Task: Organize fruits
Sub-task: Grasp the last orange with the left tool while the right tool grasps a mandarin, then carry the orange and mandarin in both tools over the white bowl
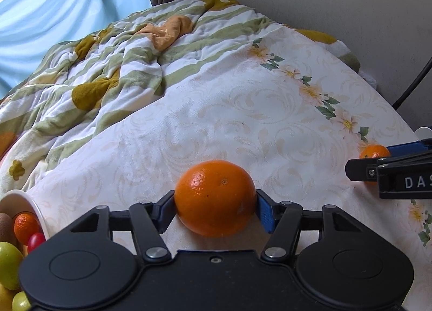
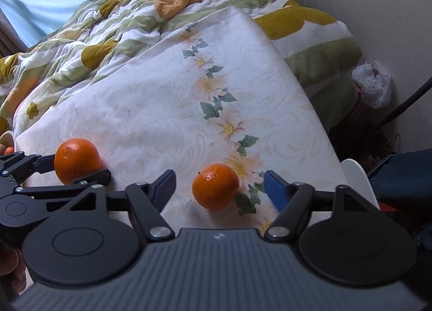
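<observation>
- While the left tool (image 1: 216, 207) clamps its blue pads on the large orange (image 1: 215, 197), that fruit rests on the floral cloth (image 1: 270, 122).
- Right tool (image 2: 219, 185) stands open around the small mandarin (image 2: 215, 186), pads apart from it.
- Fruit bowl (image 1: 33, 204) sits left.

Large orange (image 1: 215, 197) lay on bed sheet (image 1: 243, 122), between pads of left claw (image 1: 215, 209). Small mandarin (image 2: 215, 186) lay to its right on sheet, between fingers of right claw (image 2: 219, 189), untouched. Bowl of fruit (image 1: 32, 204) sat at left. Rumpled blanket (image 1: 121, 68) behind.
</observation>
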